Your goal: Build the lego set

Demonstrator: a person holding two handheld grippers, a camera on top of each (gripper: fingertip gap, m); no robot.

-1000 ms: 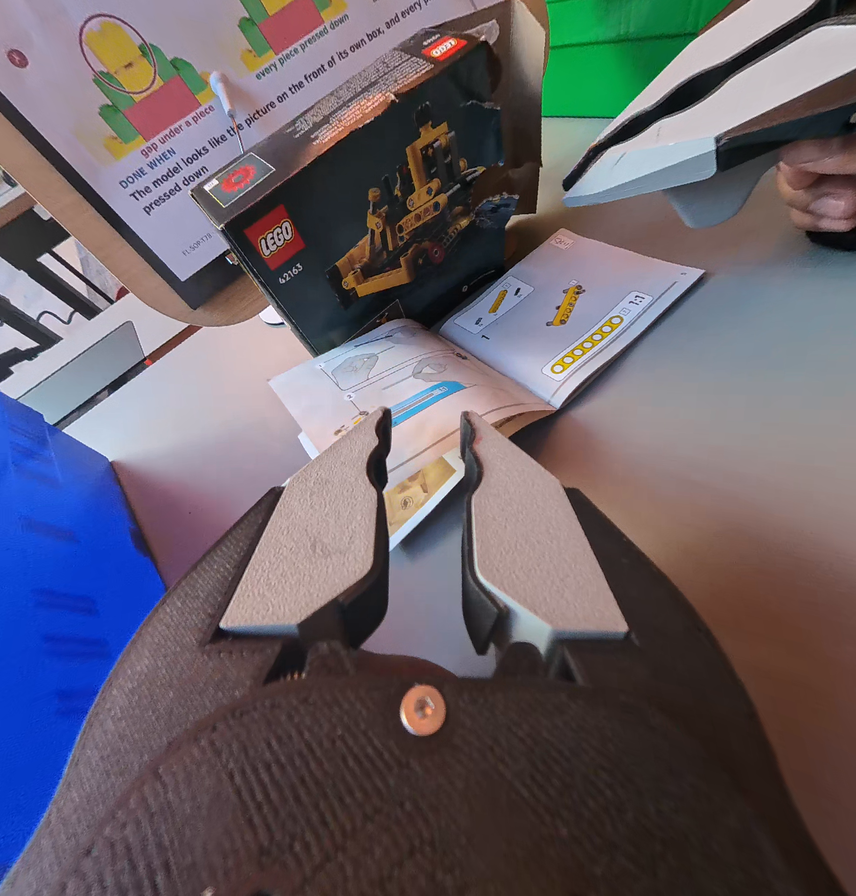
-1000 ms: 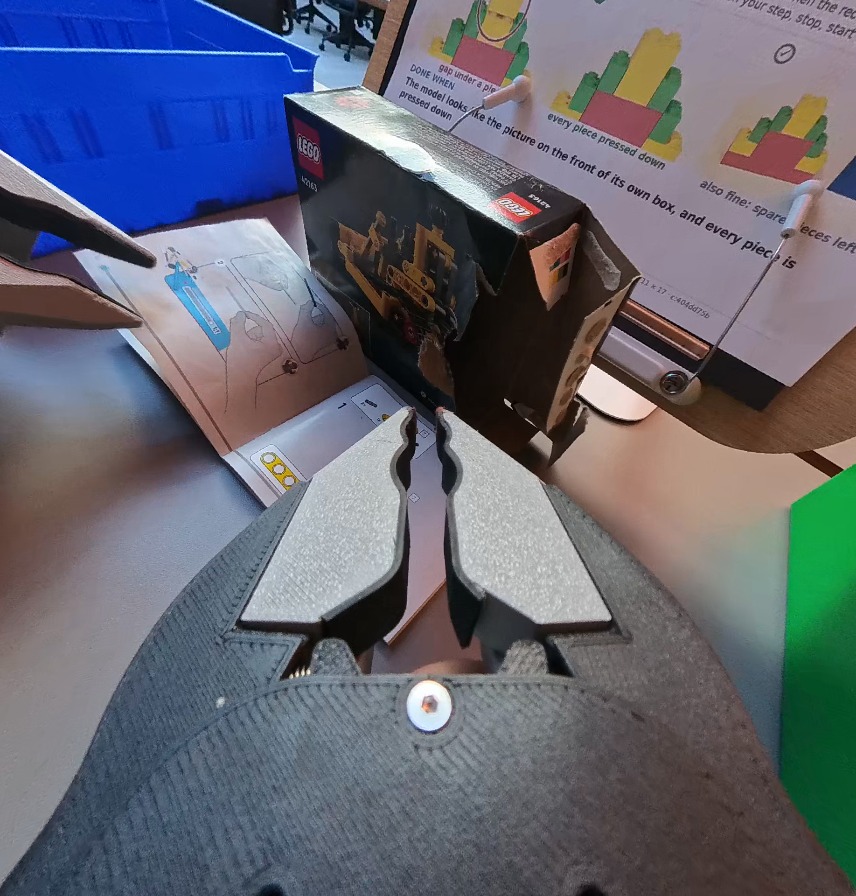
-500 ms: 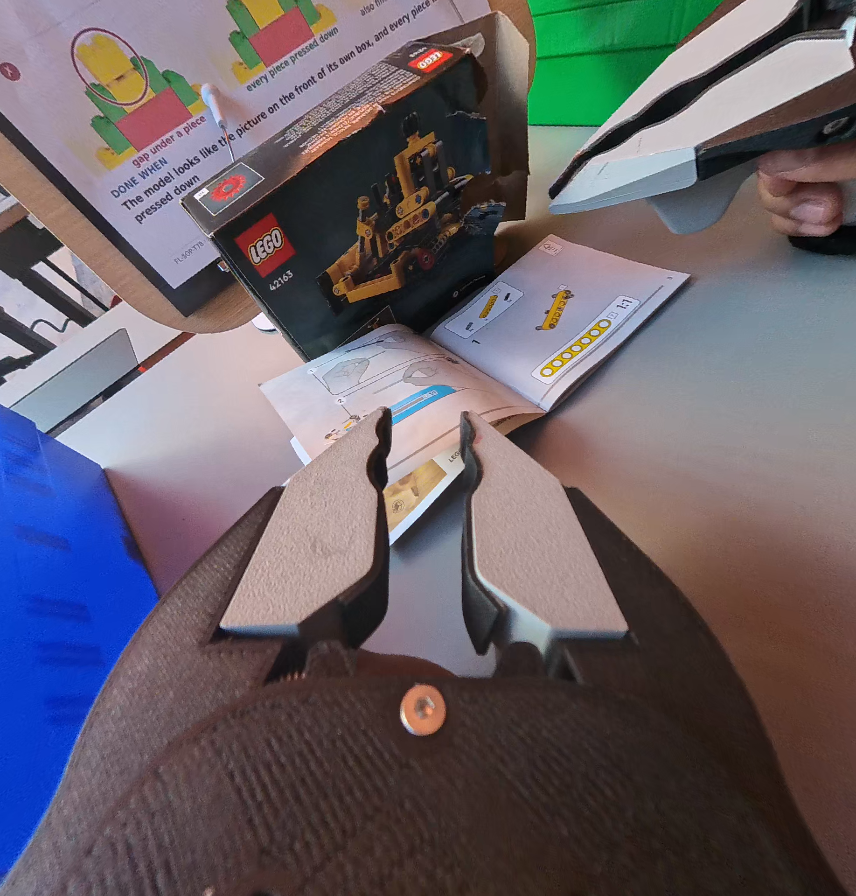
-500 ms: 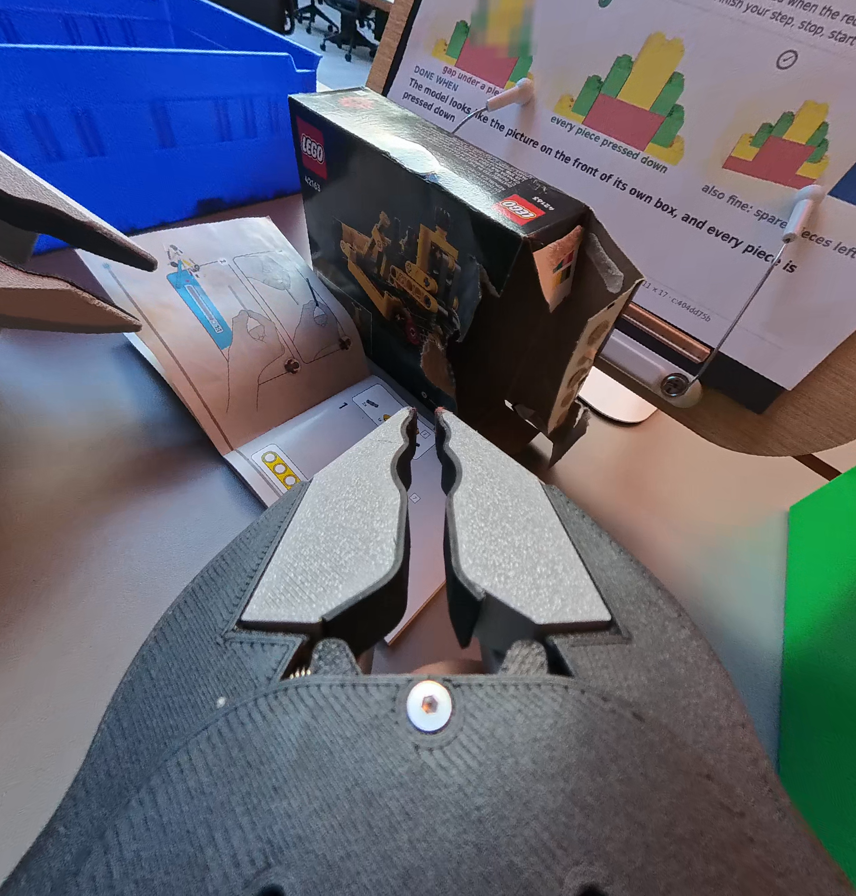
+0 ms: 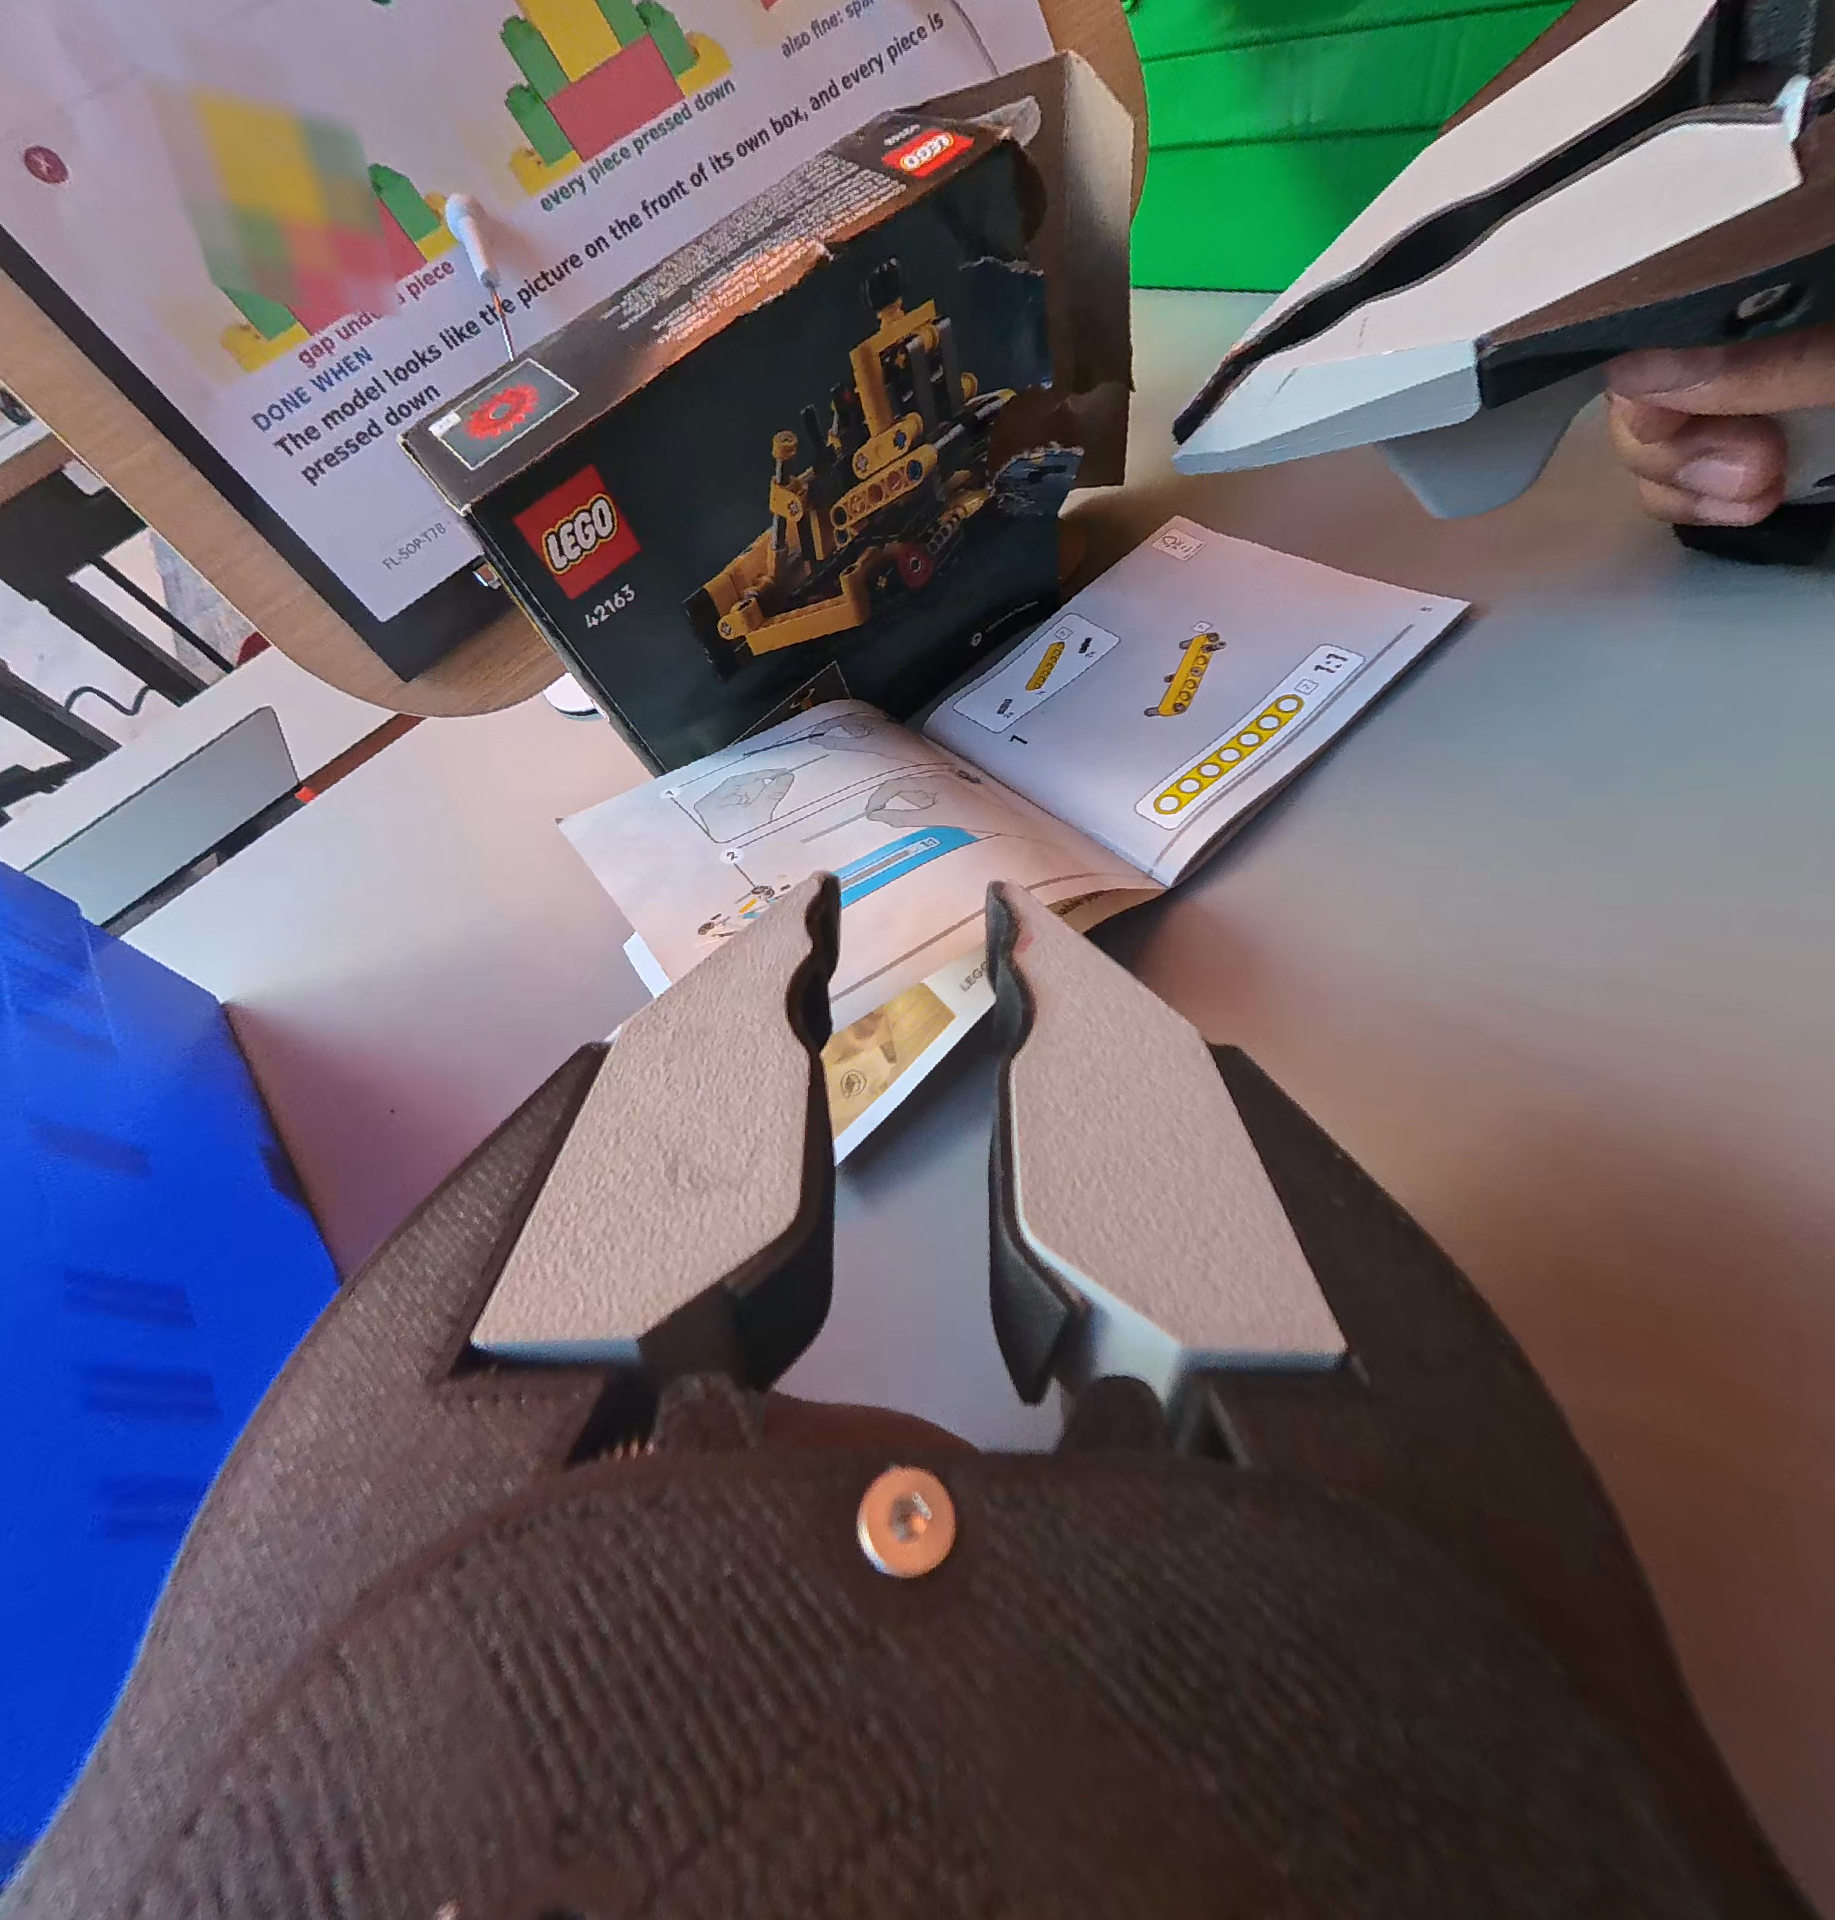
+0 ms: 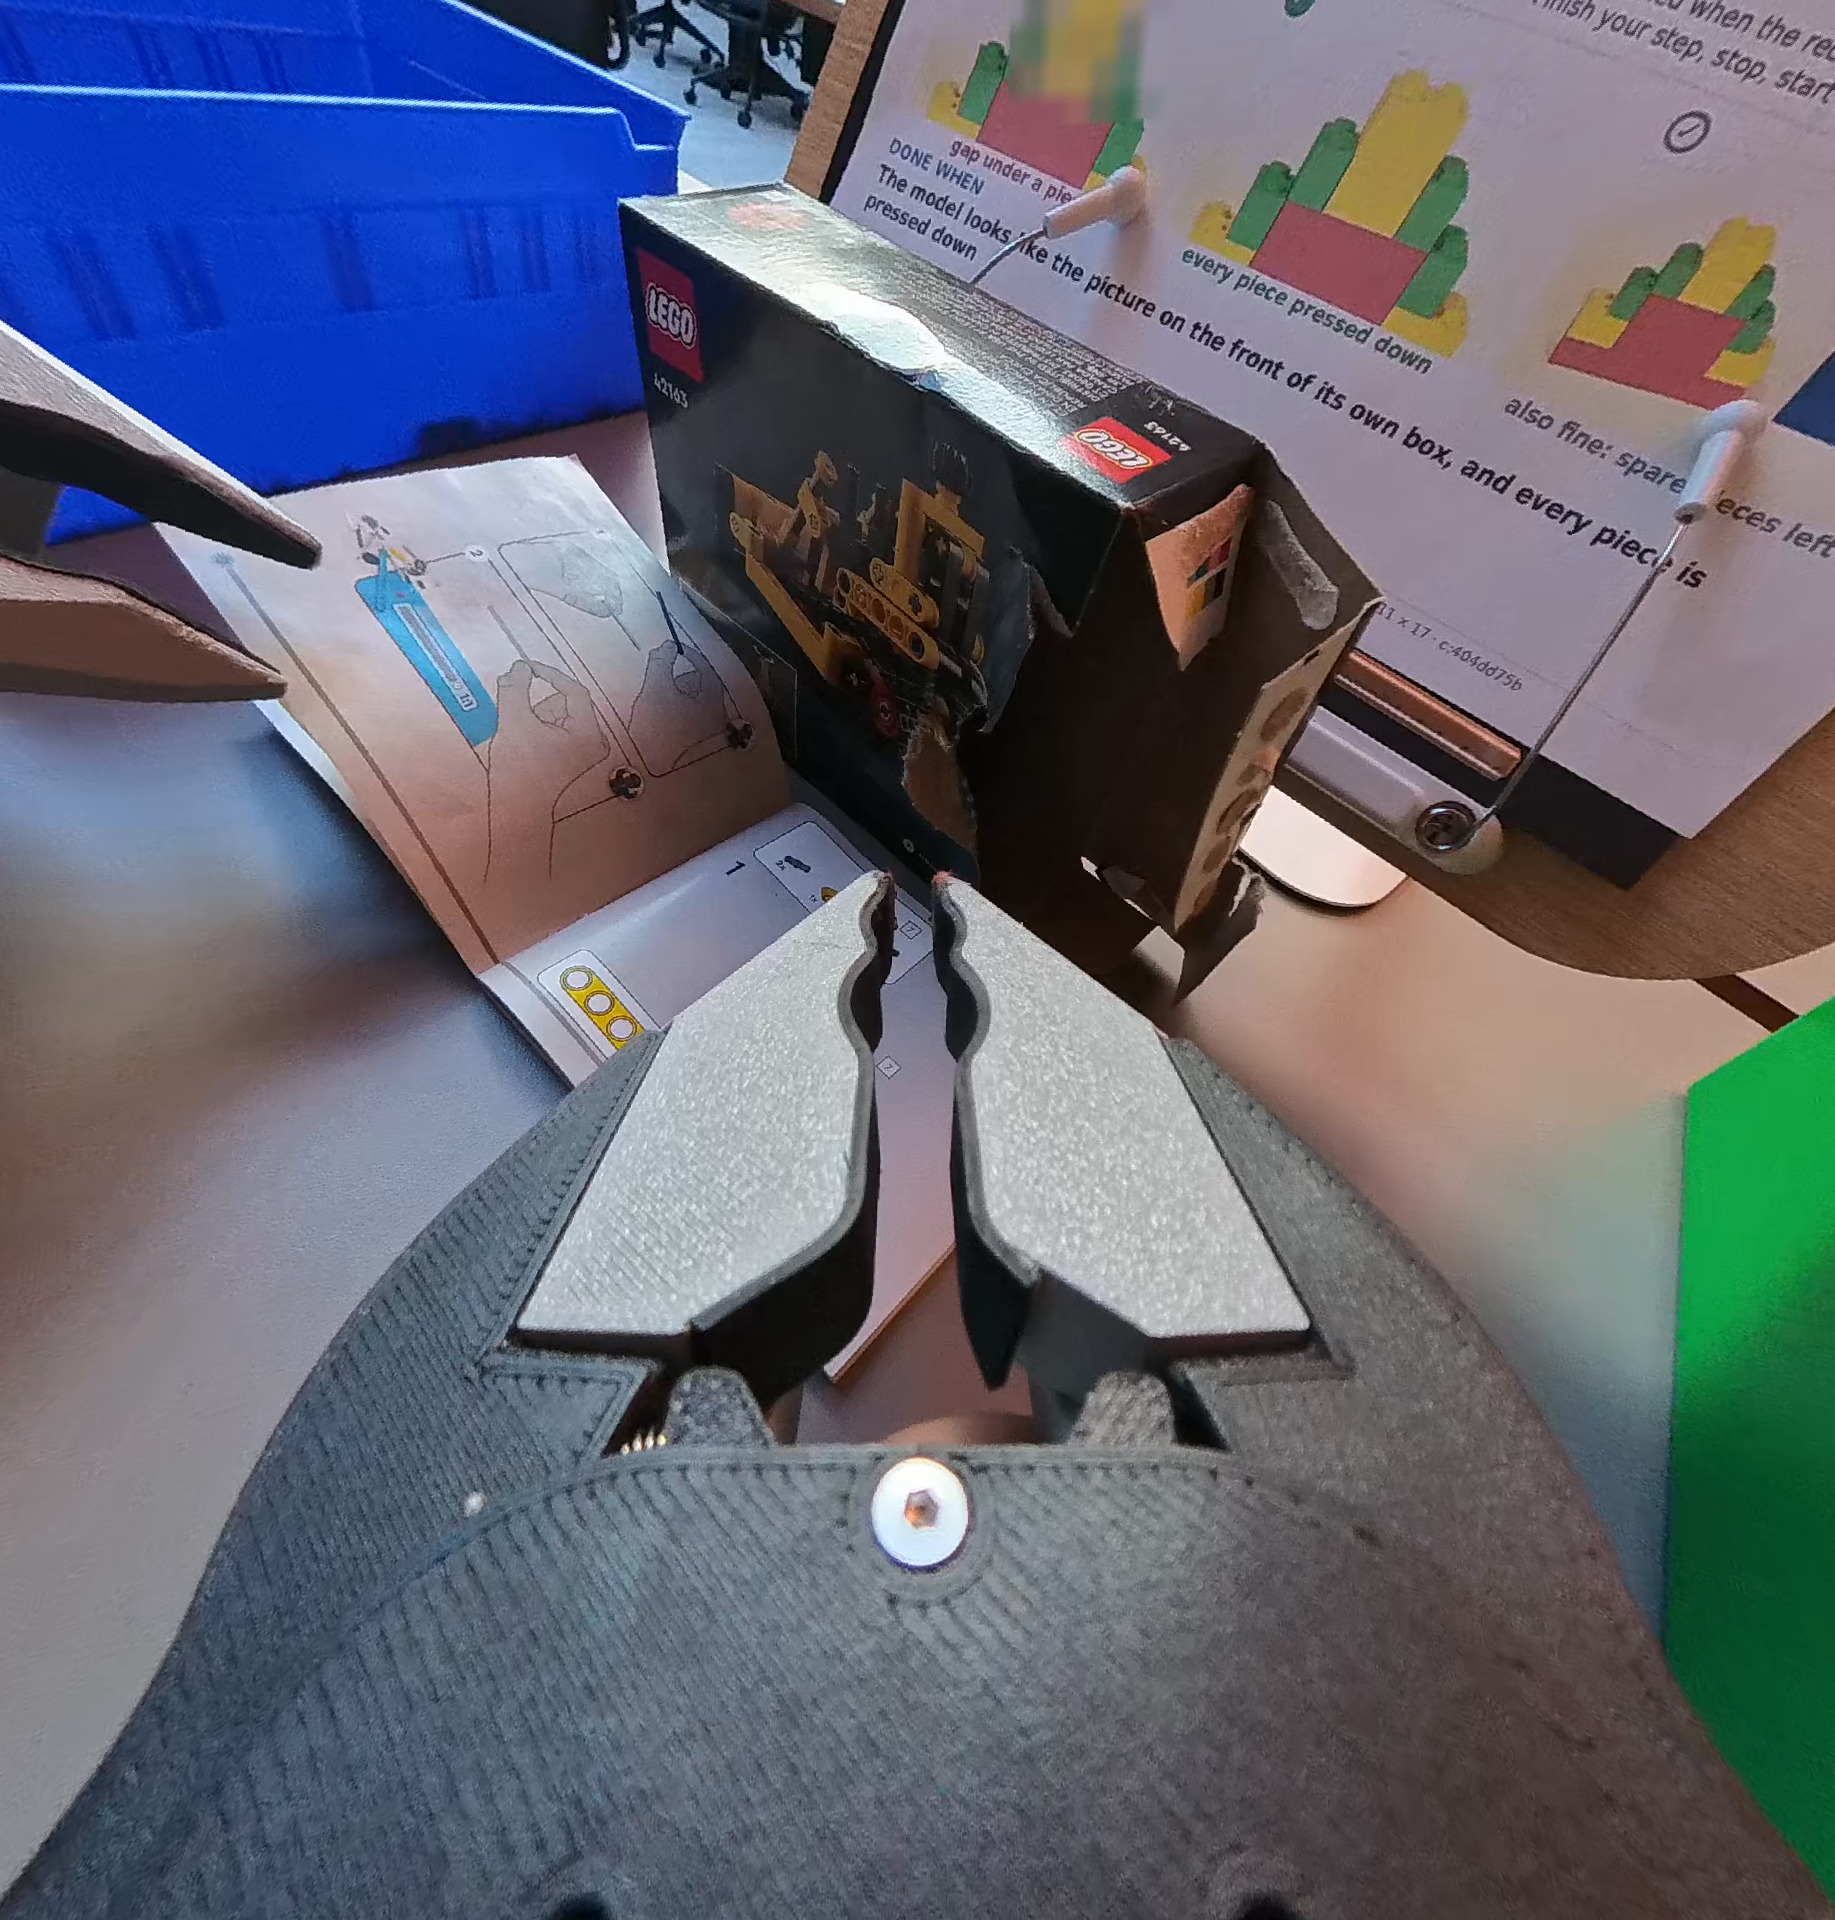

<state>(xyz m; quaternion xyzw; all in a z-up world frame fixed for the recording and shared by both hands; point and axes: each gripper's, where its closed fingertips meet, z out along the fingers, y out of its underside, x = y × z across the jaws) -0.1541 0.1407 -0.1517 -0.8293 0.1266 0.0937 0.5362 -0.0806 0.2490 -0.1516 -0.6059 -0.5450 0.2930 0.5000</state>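
Behind booklet (image 5: 1048, 758) — box (image 5: 788, 499) upright, torn flap side half-hidden.

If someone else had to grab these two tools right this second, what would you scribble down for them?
Left tool: open with a clear gap, empty, above the near edge of the open instruction booklet.
Right tool: fingers slightly apart, empty, above the booklet's right-hand page, close to the torn end of the Lego box.
The box stands upright on the table behind the booklet, in front of the instruction poster. A blue bin sits to the left, something green to the right.
Done: booklet opened at the first step.
Left: no bricks in sight, so the whole build.
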